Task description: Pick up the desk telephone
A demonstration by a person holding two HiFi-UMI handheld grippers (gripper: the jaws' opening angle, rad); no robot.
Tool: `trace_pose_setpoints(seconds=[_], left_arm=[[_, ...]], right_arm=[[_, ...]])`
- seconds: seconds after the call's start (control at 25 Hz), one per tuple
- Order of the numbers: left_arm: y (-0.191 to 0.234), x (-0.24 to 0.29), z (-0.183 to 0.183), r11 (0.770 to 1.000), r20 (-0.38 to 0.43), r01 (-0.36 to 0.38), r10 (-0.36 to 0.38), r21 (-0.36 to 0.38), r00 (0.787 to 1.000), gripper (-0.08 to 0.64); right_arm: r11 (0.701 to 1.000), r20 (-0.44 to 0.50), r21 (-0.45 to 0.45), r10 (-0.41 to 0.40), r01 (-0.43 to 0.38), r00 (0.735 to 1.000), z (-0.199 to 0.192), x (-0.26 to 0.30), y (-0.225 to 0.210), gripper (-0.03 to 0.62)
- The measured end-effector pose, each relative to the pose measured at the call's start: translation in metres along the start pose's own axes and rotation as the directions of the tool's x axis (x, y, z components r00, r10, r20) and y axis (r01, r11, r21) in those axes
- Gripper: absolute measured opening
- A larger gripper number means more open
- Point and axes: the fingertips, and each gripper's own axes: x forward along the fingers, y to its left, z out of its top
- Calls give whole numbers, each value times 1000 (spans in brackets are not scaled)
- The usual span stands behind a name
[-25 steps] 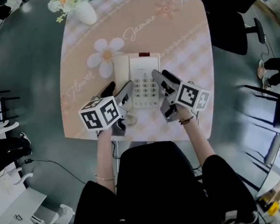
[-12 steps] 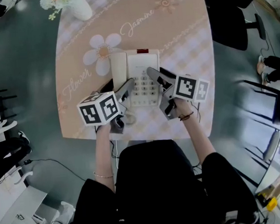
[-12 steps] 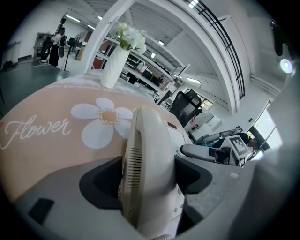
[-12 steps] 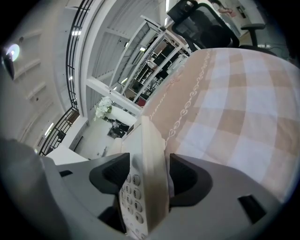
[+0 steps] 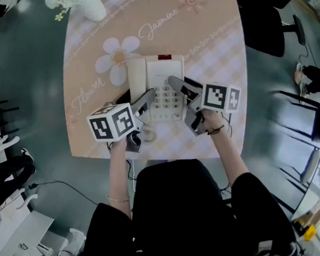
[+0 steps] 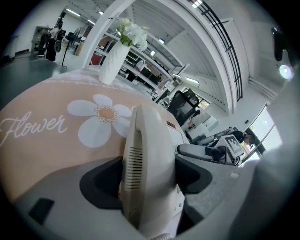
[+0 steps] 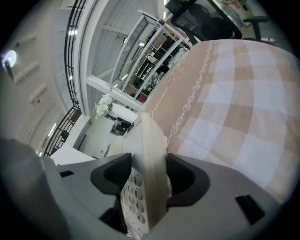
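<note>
Just right of the daisy print [image 5: 117,57] on the tablecloth [image 5: 214,120] sits the desk telephone [image 5: 166,74]. Its long axis runs away from the person. The handset [image 5: 136,77] lies in its cradle on the daisy side, w/ the keypad on the side away from the daisy.

The left gripper [image 5: 135,98] comes in from the near end & straddles the handset, one jaw on the daisy side, the other btwn handset & keypad. Its own view shows the handset filling the gap w/ pads against both flanks, so it is clamped on the handset.

The right gripper [image 5: 185,88] takes the body's edge farthest from the daisy. Its jaws have just been closing, one pad over the number keys, the other outside, w/ the edge pinched btwn them.

Both point fwd & down along the phone's length, approx. level w/ each other, neither nearer. The phone looks flat on the cloth, i.e. grip made, lift not yet begun.

Judgement: the lift turns on that symmetry, so both hands should rise together. If the left leads, the handset alone prob. leaves the cradle. The coiled cord [image 5: 148,134] at the near end could snag.
</note>
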Motion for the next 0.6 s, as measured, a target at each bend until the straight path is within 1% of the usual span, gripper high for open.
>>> trace_pose_setpoints(seconds=[0.6], left_arm=[[1,0,-1,1000,-13,-19,19,-8,1000,316]], right_arm=[[1000,-5,17,-4,4,1000,0,0,-3,221]])
